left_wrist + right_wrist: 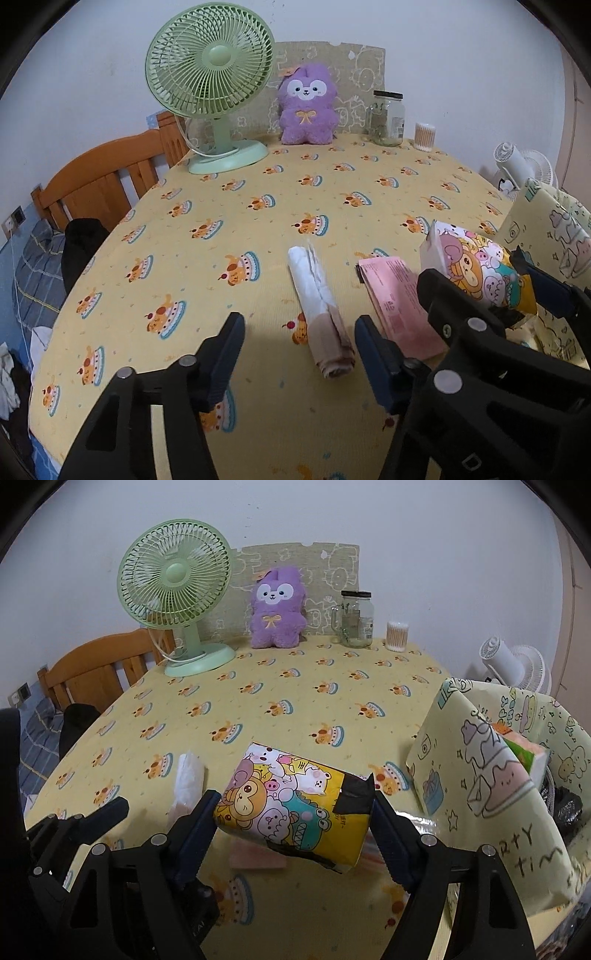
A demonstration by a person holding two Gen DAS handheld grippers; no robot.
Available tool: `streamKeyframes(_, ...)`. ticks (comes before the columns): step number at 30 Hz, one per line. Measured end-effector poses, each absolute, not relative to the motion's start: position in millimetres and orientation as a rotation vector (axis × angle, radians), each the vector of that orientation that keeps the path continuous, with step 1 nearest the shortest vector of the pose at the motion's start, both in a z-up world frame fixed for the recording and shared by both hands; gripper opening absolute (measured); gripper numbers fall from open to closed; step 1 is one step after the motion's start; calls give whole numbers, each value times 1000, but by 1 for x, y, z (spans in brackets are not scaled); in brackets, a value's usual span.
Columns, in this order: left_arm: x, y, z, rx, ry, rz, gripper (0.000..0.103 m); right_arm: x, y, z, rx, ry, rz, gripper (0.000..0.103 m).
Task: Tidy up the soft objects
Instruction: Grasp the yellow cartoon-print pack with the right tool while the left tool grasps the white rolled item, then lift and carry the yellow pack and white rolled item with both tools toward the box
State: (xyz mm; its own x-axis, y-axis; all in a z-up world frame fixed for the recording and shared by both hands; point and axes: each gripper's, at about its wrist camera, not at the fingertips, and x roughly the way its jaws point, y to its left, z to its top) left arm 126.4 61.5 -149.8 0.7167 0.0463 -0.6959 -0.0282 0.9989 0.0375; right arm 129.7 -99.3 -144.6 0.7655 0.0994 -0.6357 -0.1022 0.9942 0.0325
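Observation:
A rolled white and brown cloth [320, 306] lies on the yellow tablecloth [207, 280]. Its near end sits between the fingers of my left gripper [300, 350], closer to the right finger; the pads do not touch it, so the gripper is open. My right gripper [295, 812] is shut on a cartoon-printed soft pack [280, 801], lifted off the table and tilted. The left wrist view shows the same pack [476, 266] at the right. Under it, a pink flat pack [399, 299] rests on the cloth. A purple plush [308, 107] sits upright at the back.
A pale yellow cartoon bag [491, 775] stands open at the right with a green and orange pack [528, 757] inside. At the back are a green fan [210, 74], a glass jar [386, 118] and cotton swabs [424, 136]. A wooden headboard [99, 177] lies beyond the table's left edge.

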Motion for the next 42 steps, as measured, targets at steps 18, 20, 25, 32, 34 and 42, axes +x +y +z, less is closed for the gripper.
streamKeyframes(18,142,55,-163,17,843,-13,23,150,-103,-158,13,740,94,81)
streamKeyframes(20,141,55,-163,20,842,-18,19,149,-103,-158,9,740,91,81)
streamKeyframes(25,133,52,-161,43,825,-2,12,145,-103,-159,1,741,93,81)
streamKeyframes(32,120,53,-151,41,790,-14,11,135,-104,-154,17,740,114,82)
streamKeyframes(34,118,53,-147,41,785,-13,11,132,-103,-151,16,730,113,82)
streamKeyframes(42,103,54,-126,44,747,5,11,121,-102,-132,21,703,137,82)
